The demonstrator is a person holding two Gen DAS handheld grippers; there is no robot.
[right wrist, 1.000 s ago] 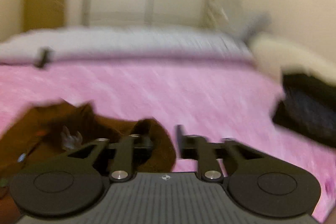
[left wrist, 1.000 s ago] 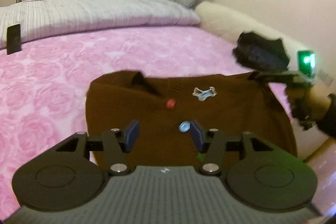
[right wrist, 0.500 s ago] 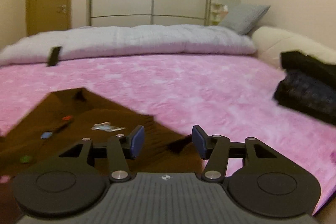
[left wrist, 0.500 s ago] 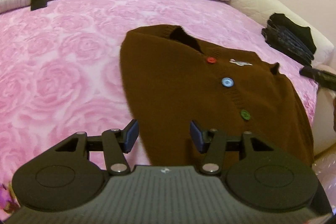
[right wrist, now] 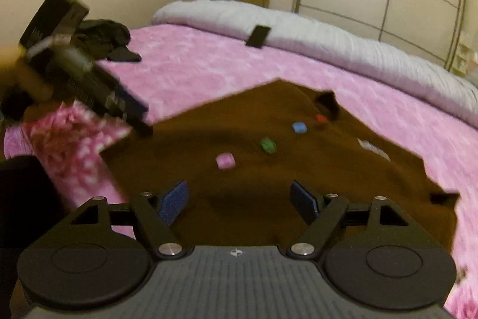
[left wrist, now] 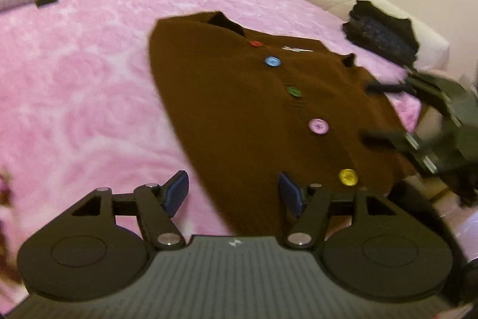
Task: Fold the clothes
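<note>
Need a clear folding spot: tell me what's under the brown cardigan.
The brown cardigan lies flat, buttoned, on the pink rose-patterned blanket, which shows around it. Anything directly beneath it is covered.

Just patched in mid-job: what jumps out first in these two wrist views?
The brown cardigan lies spread flat on the pink rose-patterned bedspread, with a row of coloured buttons, red to yellow, down its front. Both grippers are open and empty: the left gripper above the hem, the right gripper over the cardigan's right side. A dark clothes pile sits at the bed's far right edge.
</note>
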